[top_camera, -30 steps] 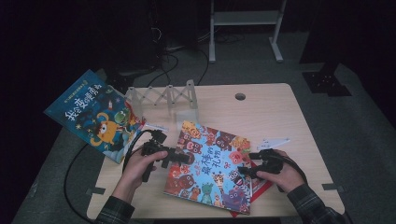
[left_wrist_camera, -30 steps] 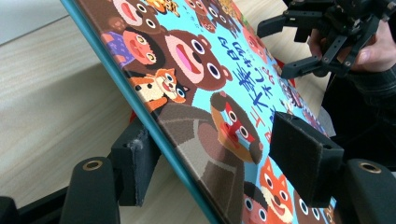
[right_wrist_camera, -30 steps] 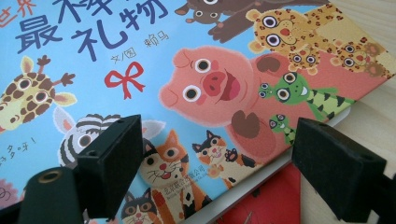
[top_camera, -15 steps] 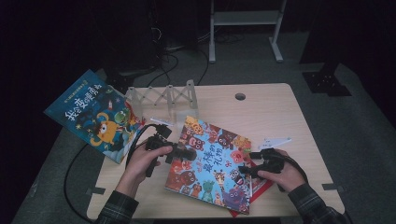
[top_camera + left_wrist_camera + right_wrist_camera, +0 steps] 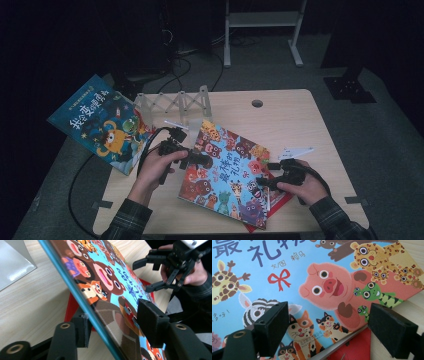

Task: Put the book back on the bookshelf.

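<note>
Far left, a blue monster picture book (image 5: 100,127) overhangs the desk (image 5: 290,120) edge; just beside it stands a clear zigzag book rack (image 5: 175,102)

Your left tool (image 5: 200,160) sits at the left edge of the animal picture book (image 5: 225,175). In the left gripper view that edge (image 5: 82,300) runs between the jaws, lifted off the desk; one pad lies below the cover, the other above it. The jaws have just been closing, with the book between them, but a gap shows on both sides, so no firm clamp

The animal picture book lies mid-desk, tilted, its right part resting on a red book (image 5: 277,202) underneath; the red cover also shows in the right gripper view (image 5: 352,350)

Your right tool (image 5: 262,175) hovers over the book's right edge with jaws wide, nothing between the pads; in the right gripper view they frame the pig and cats on the cover (image 5: 324,287). A white paper slip (image 5: 295,151) lies just beyond your right hand (image 5: 300,187)
</note>
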